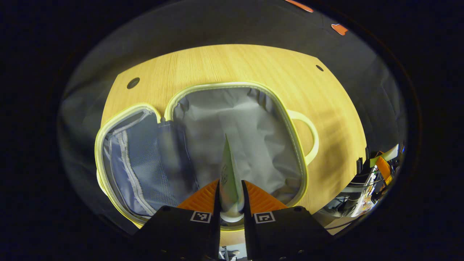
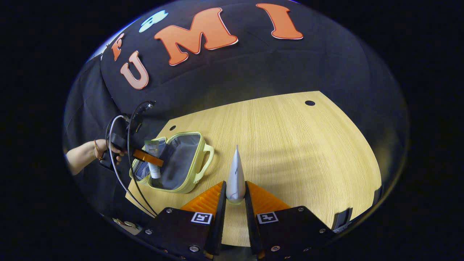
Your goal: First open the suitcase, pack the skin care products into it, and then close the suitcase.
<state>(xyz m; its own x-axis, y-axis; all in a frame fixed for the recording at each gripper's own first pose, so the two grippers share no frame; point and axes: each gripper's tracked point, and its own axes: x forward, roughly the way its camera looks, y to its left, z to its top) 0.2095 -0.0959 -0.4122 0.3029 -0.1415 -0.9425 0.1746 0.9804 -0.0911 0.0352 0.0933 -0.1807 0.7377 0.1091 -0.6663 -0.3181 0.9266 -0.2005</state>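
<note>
tube cap end hidden between tongs, lettering blurred, clutter past table edge perhaps cables
</note>
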